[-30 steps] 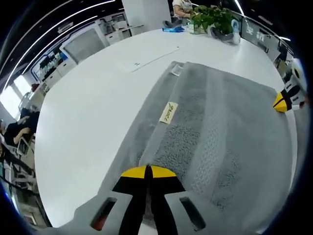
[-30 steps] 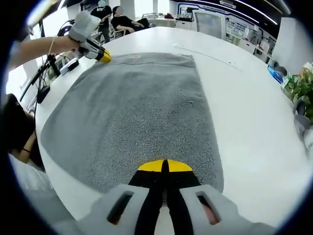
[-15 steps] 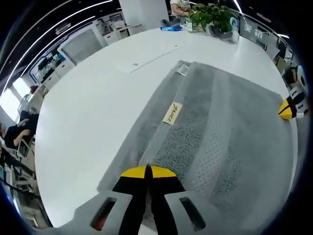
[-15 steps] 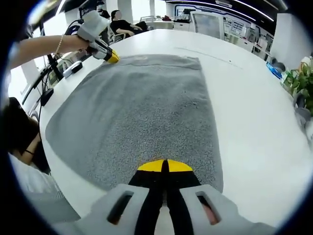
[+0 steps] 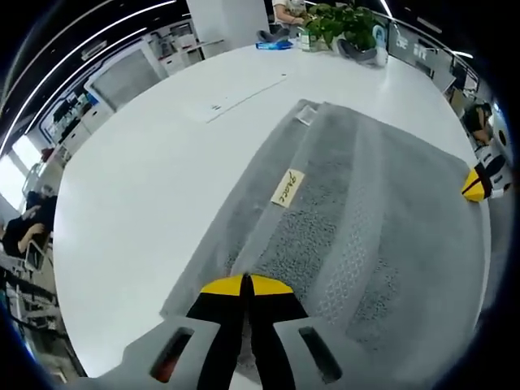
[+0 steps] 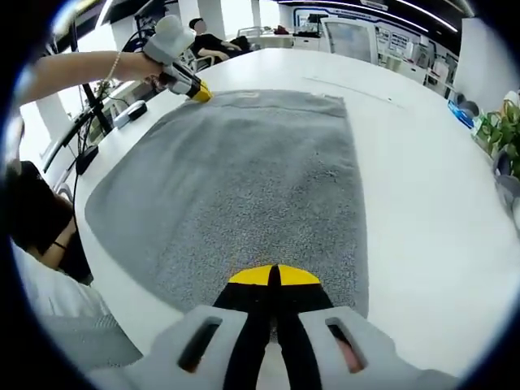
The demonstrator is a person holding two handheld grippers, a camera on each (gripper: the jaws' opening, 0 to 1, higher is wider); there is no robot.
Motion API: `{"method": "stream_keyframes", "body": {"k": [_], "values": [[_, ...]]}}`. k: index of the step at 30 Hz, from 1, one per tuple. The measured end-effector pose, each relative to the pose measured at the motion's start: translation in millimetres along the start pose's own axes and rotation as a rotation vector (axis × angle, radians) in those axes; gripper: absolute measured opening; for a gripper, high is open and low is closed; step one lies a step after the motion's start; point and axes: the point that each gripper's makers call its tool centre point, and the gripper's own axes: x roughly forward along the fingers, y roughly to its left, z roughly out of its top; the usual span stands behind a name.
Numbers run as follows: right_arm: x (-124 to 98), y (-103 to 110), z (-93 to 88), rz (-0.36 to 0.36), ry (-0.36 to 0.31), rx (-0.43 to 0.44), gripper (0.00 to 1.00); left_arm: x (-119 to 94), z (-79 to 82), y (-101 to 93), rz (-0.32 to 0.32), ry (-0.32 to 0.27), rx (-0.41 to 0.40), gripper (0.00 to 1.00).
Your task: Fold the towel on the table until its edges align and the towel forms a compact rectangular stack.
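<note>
While the left gripper view is looking along its yellow-tipped left gripper (image 5: 245, 286), the jaws are pinching a corner of the grey rectangular terry towel (image 5: 357, 219), which is lying across the white round table (image 5: 146, 187) with a cream label (image 5: 285, 187) facing up and one long edge looking doubled over. Turning to the right gripper view, the right gripper (image 6: 272, 276) is clamping the opposite corner, the towel (image 6: 244, 179) spreading ahead. Judging from this, folding is barely begun; most folds remain.

potted plant (image 5: 337, 23) at table's far edge, monitor (image 5: 130, 75), seated person (image 6: 213, 42)
</note>
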Motion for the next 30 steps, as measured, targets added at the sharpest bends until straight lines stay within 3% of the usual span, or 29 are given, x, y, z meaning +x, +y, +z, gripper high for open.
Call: {"method": "stream_keyframes", "body": {"k": [13, 24, 30], "values": [[-1.9, 10.3, -2.5, 0.012, 0.001, 0.022, 0.0, 9.2, 12.0, 2.1, -0.026, 0.024, 0.108, 0.01], [-2.3, 13.9, -2.8, -0.002, -0.013, 0.027, 0.0, 9.1, 12.8, 3.2, -0.037, 0.001, 0.065, 0.01], [-2.2, 13.9, -2.6, -0.006, -0.017, 0.023, 0.0, 8.5, 13.1, 1.5, -0.032, -0.009, 0.101, 0.01]]}}
